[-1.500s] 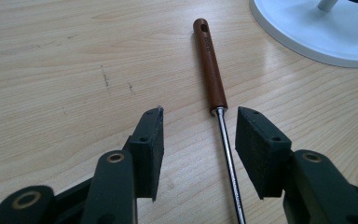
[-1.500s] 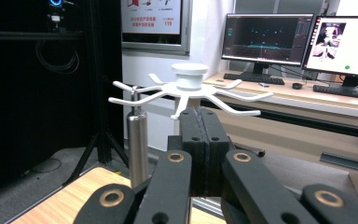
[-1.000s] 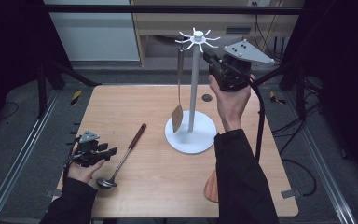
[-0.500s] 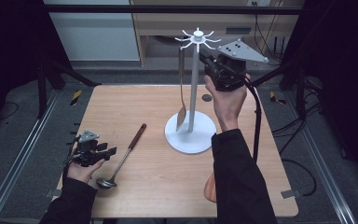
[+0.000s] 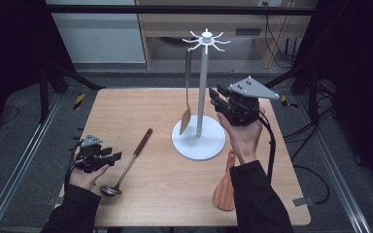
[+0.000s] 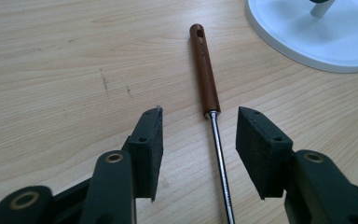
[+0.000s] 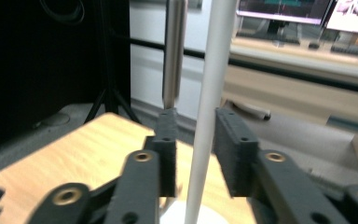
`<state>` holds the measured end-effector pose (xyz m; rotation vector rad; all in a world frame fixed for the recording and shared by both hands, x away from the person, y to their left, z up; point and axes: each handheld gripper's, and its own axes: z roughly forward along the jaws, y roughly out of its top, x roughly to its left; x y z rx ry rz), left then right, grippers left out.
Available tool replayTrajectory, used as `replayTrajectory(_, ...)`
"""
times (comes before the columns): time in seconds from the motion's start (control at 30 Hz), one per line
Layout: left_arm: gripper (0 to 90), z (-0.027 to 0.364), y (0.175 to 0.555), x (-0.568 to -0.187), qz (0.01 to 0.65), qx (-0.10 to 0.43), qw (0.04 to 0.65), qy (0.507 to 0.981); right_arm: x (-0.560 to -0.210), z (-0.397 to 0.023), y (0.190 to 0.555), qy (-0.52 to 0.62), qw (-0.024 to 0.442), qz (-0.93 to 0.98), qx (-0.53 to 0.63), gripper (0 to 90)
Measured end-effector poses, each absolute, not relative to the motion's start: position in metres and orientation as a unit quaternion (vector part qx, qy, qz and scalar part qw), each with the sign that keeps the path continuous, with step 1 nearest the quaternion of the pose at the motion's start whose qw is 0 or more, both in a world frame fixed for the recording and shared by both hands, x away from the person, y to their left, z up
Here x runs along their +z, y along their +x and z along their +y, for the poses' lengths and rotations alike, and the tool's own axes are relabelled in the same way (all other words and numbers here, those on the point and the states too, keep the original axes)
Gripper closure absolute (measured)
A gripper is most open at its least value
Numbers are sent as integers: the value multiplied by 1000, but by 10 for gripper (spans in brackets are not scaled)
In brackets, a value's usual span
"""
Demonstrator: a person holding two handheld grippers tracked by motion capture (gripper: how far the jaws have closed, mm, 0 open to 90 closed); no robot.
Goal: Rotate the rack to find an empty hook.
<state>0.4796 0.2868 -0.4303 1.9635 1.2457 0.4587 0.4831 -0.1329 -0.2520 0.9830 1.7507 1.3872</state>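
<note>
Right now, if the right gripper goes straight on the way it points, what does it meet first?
Probably the stand's white pole: it rises between the open jaws of the right gripper, just ahead. The hanging spatula seems farther off, though depth is unclear.

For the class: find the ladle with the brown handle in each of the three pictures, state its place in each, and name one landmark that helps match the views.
High view: the ladle lies on the table, lower left, beside the left gripper.
Left gripper view: its brown handle and steel shaft run up the middle, between the open jaws.
Right gripper view: the ladle is not in this picture.
Shared landmark: the white utensil stand.
</note>
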Motion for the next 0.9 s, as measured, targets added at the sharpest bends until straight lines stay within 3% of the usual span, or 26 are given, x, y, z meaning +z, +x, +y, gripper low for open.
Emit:
replayTrajectory(0.57, 511, 279, 478, -424, 479, 173, 377, 773, -357, -197, 477, 443, 298, 694, 483, 489)
replayTrajectory(0.9, 512, 279, 478, -419, 477, 169, 377, 776, -410, -225, 462, 463, 273, 713, 450, 433)
